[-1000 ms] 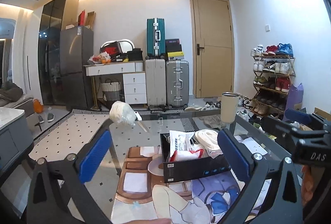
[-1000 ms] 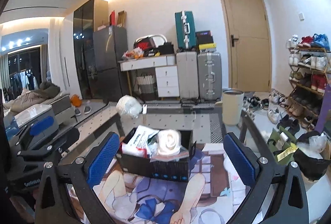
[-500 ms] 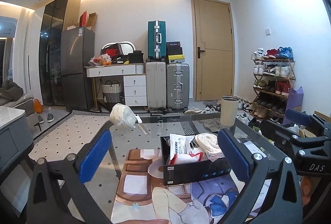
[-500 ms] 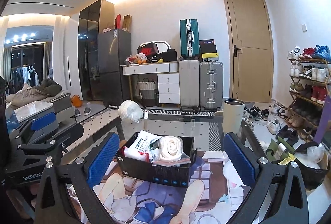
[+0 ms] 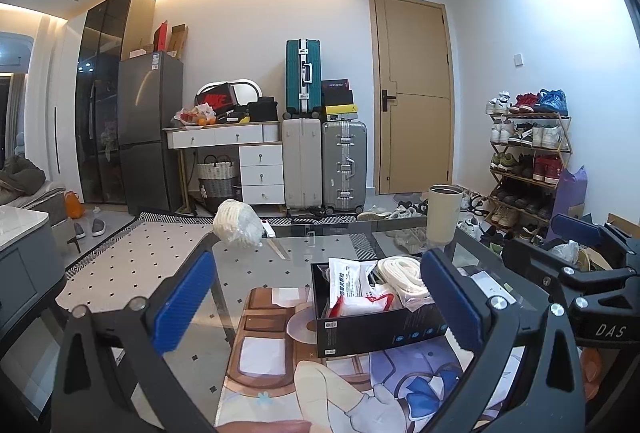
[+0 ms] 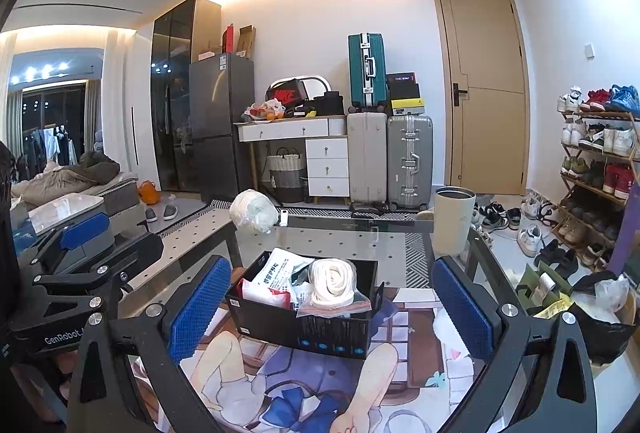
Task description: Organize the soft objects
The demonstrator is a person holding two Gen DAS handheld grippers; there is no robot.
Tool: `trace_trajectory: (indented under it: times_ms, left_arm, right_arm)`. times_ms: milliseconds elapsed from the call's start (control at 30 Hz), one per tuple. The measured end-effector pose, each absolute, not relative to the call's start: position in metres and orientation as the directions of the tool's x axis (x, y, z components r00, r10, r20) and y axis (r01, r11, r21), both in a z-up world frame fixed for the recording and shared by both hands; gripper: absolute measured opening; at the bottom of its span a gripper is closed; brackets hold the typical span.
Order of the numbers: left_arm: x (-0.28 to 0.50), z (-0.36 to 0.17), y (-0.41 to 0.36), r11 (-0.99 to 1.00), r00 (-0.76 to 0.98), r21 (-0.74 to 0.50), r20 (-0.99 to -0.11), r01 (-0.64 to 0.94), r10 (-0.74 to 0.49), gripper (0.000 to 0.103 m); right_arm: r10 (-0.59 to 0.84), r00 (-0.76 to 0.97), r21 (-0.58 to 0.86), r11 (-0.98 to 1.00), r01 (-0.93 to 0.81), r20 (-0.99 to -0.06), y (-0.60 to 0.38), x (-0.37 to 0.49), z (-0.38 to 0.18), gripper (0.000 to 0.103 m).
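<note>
A black box [image 5: 376, 329] [image 6: 312, 329] stands on the printed mat [image 6: 304, 393] on the glass table. It holds a white packet with red print [image 5: 352, 293] [image 6: 276, 273] and a bagged cream roll [image 5: 400, 273] [image 6: 332, 281]. A white bagged bundle [image 5: 236, 229] [image 6: 254, 211] lies at the table's far left edge. My left gripper [image 5: 316, 309] is open and empty, held back above the table in front of the box. My right gripper [image 6: 332, 305] is open and empty, with the box between its fingers in view but farther off.
A cream cup [image 5: 442, 213] [image 6: 454, 221] stands at the table's far right. Each gripper shows in the other's view: the right one [image 5: 580, 273], the left one [image 6: 72, 265]. Beyond are suitcases [image 5: 324, 165], a shoe rack [image 5: 528, 161] and a bin bag [image 6: 600, 309].
Both views have tilted up and drawn back slightly from the box. Both grippers stay open and empty. The objects have not moved.
</note>
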State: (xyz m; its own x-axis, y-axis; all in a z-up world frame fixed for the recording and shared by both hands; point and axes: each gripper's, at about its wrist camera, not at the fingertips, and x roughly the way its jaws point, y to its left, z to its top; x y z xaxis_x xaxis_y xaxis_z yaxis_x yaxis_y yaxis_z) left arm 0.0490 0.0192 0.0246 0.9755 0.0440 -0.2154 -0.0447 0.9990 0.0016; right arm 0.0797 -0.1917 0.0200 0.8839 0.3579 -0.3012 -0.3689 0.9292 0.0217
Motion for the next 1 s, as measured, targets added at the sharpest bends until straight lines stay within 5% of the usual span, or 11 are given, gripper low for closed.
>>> trace_trajectory:
  times_ms: [1000]
  left_arm:
    - [0.0486,0.0236,0.0148,0.999,0.977,0.024,-0.212,-0.03,0.035,0.103]
  right_arm:
    - [0.358,0.881,0.031,0.93,-0.367,-0.31,-0.1888,0.0788,0.0162,0.102]
